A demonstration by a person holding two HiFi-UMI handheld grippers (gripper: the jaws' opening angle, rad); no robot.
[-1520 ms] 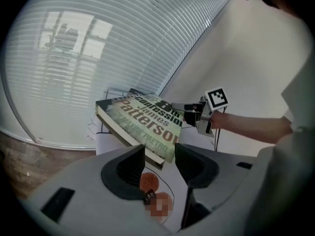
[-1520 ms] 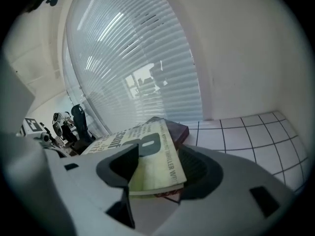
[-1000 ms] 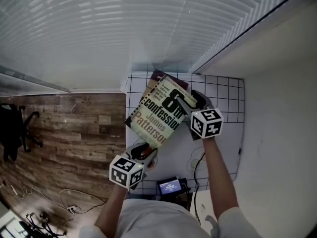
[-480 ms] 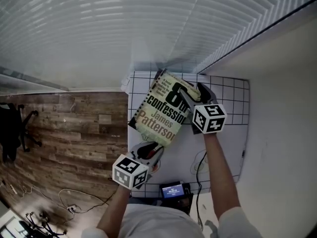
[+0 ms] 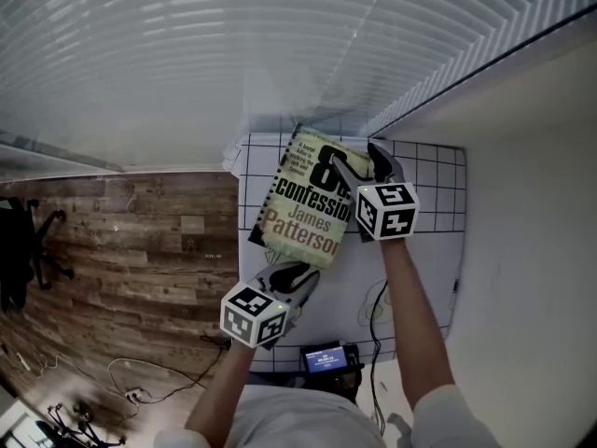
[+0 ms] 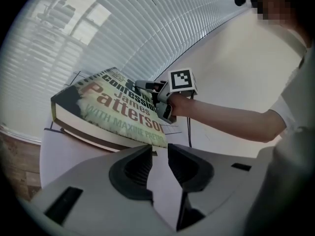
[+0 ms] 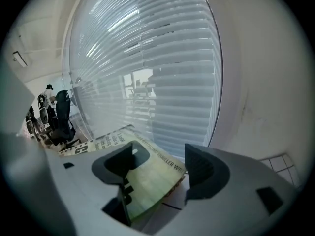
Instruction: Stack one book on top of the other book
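The top book (image 5: 303, 203), pale green with large cover lettering, lies flat on a second book (image 5: 255, 238) of which only a dark edge shows along its left side; the pair sits near the far left corner of the white gridded table (image 5: 424, 171), close to the blinds (image 5: 233, 45). The right gripper (image 7: 165, 156) stands at the top book's far right corner. Its jaws have just been opening and are now spread wide, with the corner of the cover lying between them and neither pad pressing on it. The left gripper (image 6: 160, 149) is at the near edge of the stack, tips just short of the top book and not touching it. Its jaws have just been closing and now leave only a narrow gap, through which bare table shows – nothing is between them. A thin cable (image 5: 373, 306) runs over the table beside the right forearm, and a small device with a lit screen (image 5: 326, 353) sits at the near edge – close to the person's body
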